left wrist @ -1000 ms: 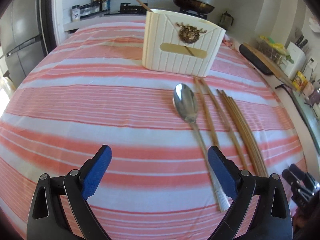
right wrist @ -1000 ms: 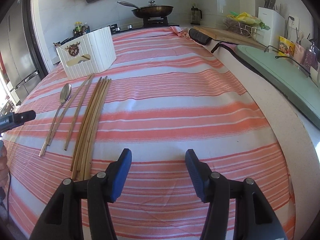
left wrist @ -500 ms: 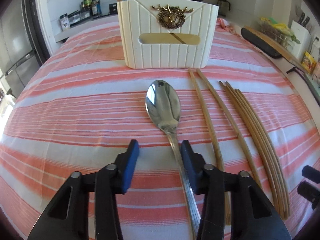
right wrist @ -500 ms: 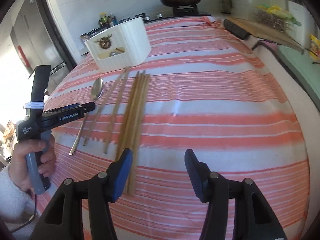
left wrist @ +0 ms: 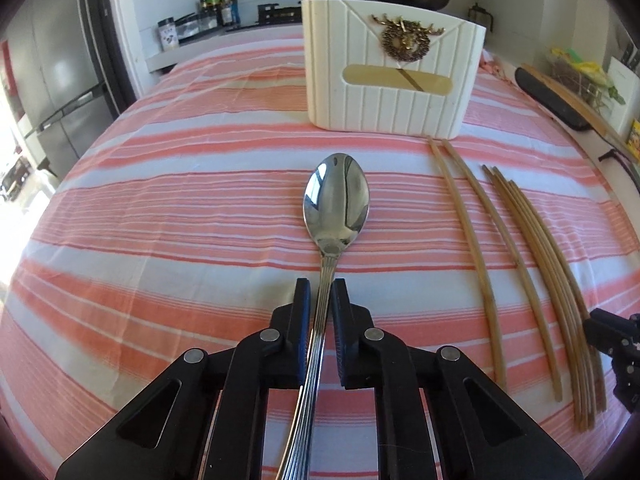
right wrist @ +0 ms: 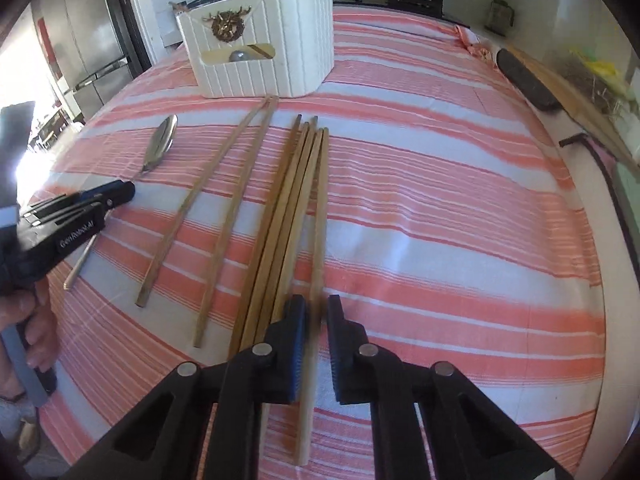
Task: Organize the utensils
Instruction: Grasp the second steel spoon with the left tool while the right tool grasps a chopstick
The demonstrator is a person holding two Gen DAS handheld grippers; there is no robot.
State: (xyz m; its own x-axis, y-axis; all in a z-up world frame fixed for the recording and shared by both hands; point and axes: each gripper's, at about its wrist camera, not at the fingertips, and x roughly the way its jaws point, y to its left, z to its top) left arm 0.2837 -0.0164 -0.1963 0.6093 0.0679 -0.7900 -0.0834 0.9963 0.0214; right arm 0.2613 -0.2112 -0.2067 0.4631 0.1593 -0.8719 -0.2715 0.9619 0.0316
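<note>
**Q:** What are your grippers holding?

**A:** My left gripper [left wrist: 320,294] has just closed on the handle of a polished steel spoon [left wrist: 335,200], which lies bowl up on the striped tablecloth [left wrist: 180,208], in front of the white ribbed utensil holder [left wrist: 390,68]. My right gripper [right wrist: 316,312] has just closed on one pale wooden chopstick [right wrist: 319,216].

**Q:** And the other chopsticks?

**A:** A bundle of wooden chopsticks [right wrist: 286,216] lies just beside the gripped one, on the spoon's side. A looser pair [right wrist: 216,208] lies between the bundle and the spoon, tips toward the holder.
</note>
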